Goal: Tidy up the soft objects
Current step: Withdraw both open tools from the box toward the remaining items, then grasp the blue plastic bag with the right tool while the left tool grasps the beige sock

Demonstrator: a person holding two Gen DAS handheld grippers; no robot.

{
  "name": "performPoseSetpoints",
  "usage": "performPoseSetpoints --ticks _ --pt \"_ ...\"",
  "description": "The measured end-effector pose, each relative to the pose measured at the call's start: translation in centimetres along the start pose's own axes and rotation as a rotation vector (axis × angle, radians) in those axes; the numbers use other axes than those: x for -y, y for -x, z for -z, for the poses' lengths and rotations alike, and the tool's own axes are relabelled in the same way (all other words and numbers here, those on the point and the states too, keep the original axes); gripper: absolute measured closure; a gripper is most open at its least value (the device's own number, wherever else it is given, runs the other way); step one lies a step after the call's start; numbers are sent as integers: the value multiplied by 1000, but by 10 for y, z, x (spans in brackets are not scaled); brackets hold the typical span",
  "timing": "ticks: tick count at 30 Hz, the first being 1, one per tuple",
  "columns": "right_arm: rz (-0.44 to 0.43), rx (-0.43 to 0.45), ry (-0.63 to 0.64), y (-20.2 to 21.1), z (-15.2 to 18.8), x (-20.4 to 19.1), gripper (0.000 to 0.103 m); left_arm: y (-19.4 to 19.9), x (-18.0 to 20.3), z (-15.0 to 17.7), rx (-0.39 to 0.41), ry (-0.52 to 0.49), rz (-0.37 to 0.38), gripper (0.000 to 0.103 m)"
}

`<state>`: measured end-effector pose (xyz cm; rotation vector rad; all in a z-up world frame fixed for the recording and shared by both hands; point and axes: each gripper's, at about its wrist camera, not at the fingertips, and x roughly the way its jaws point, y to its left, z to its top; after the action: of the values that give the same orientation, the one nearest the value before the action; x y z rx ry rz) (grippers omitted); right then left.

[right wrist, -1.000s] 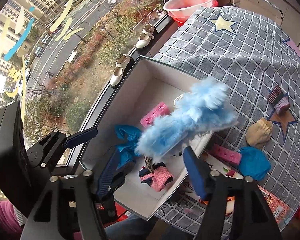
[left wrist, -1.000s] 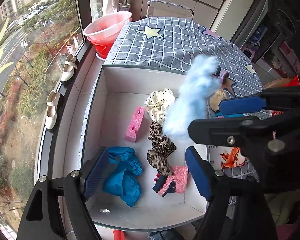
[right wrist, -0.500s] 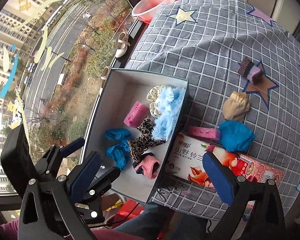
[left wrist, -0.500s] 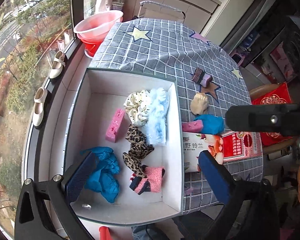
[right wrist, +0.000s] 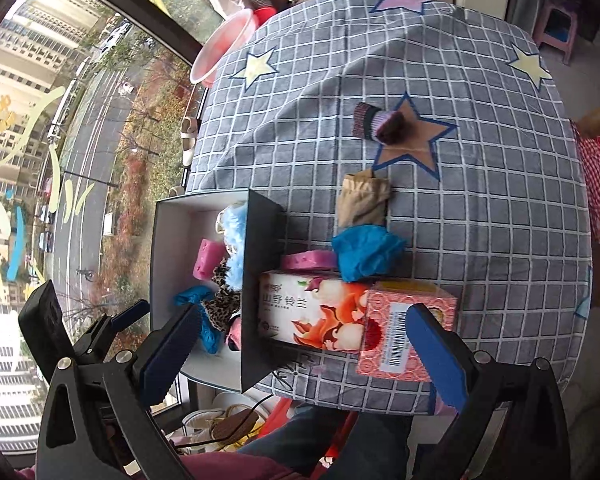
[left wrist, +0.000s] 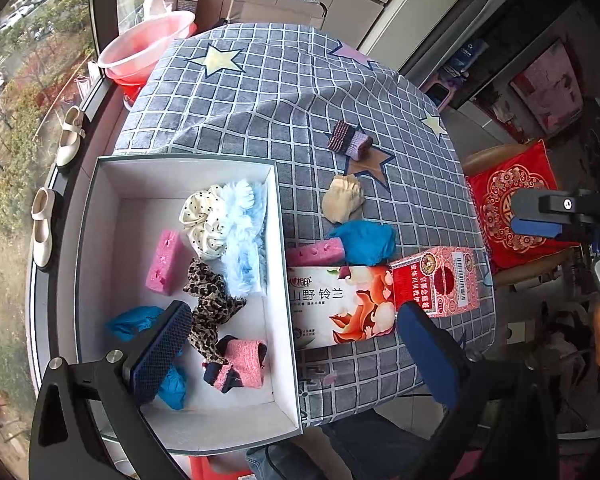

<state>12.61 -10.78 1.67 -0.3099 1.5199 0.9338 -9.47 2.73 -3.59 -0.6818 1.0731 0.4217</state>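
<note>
- Left hand-held gripper [left wrist: 296, 346] spread wide, empty, above the white box [left wrist: 282, 240].
- Right hand-held gripper [right wrist: 304, 344] spread wide, empty, over the tissue pack [right wrist: 300, 312] on the bench [right wrist: 480, 200].

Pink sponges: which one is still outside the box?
The pink sponge lying flat on the checked tablecloth, against the blue cloth and the tissue pack. The other pink sponge is inside the white box.

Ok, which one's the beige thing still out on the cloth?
Find the brown star on the checked tablecloth, right of the white box. The beige bundle lies at its lower-left point, just above the blue bundle; it is the only tan item.
</note>
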Motion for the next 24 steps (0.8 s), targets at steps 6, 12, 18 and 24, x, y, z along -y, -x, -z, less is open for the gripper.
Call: performPoseSetpoints --ticks 6,12,18,24 --pt "38 -12 -91 0 -2 54 1 -7 12 -8 -19 5 -14 0" --pt "62 -100 -157 -30 -6 101 1 -20 23 -18 -49 9 -37 1" --pt "36 -175 -183 -59 -17 126 1 -37 39 -38 -74 -8 -66 0" --pt "-26 -272 -161 -90 -39 135 1 -57 54 -67 -89 -19 -81 0"
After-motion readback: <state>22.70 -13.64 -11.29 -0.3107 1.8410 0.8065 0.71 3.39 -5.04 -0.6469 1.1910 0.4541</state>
